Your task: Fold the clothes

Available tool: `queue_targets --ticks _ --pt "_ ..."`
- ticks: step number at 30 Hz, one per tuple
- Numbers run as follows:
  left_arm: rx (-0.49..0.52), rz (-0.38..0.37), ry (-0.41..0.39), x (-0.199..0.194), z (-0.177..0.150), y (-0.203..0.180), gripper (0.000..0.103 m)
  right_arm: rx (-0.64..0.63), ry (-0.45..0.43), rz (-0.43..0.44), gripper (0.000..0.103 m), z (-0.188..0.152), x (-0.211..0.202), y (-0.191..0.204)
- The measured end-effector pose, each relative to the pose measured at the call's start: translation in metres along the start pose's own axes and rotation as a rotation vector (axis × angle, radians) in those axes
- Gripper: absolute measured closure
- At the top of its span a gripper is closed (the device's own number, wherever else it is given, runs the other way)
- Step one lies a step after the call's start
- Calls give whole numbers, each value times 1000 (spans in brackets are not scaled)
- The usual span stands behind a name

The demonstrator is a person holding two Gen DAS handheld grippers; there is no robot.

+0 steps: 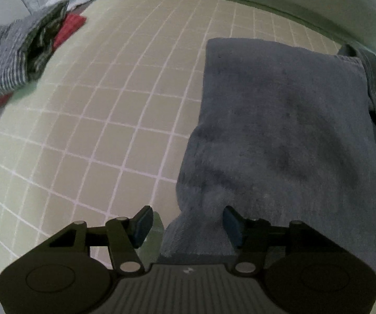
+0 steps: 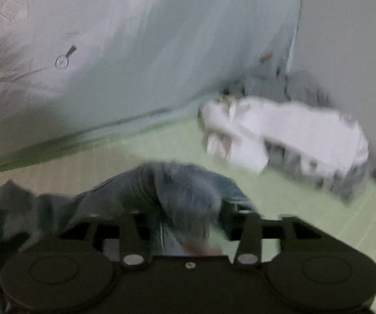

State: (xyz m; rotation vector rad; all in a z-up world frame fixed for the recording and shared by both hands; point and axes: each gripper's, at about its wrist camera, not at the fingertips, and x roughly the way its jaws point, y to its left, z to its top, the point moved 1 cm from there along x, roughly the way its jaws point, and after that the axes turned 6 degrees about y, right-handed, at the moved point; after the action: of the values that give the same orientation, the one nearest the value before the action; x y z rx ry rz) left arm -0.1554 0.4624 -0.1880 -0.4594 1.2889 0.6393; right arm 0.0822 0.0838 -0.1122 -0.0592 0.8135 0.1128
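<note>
I'm mid-fold on the grey fleece garment (image 1: 287,136) lying on the checked mat (image 1: 109,104), my left gripper (image 1: 185,226) standing apart around its near corner, my right gripper (image 2: 185,217) too blurred to tell, and next I judge that corner needs a firm pinch.

Fuzzy grey towel (image 1: 287,130); matt gridded mat (image 1: 109,104).

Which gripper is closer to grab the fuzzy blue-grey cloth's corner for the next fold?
Probably the left gripper: its open jaws already straddle the near corner of the fuzzy blue-grey cloth. The right gripper view is blurred, over bunched fabric.
</note>
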Motion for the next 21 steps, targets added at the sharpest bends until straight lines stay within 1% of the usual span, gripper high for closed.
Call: queue_targets --ticks 1,3,4,6,8,9,11,12,18,21 --pt "-6 -1 -2 -1 1 0 41 4 13 5 28 -9 -1 2" --pt "-27 -29 -8 -2 5 1 30 -7 48 11 25 -26 -1 9" --pt "-37 -46 -13 -4 7 1 29 -7 74 19 21 -31 2 14" --pt "-33 -64 -29 -6 9 -4 22 12 120 55 21 -41 8 23" --pt "-13 -50 -54 -8 16 -11 17 48 159 96 18 -48 12 26" --pt "-2 -43 -66 -8 20 -14 16 63 173 105 16 -50 16 25" --pt "17 -37 -93 -9 31 -19 14 81 197 108 7 -53 25 26" --pt "26 -37 -105 -9 37 -21 13 90 209 109 6 -54 29 26" --pt "53 -70 -144 3 70 -32 13 152 274 101 5 -60 48 22" --pt "50 -103 -149 12 82 -36 13 171 302 91 5 -62 53 19"
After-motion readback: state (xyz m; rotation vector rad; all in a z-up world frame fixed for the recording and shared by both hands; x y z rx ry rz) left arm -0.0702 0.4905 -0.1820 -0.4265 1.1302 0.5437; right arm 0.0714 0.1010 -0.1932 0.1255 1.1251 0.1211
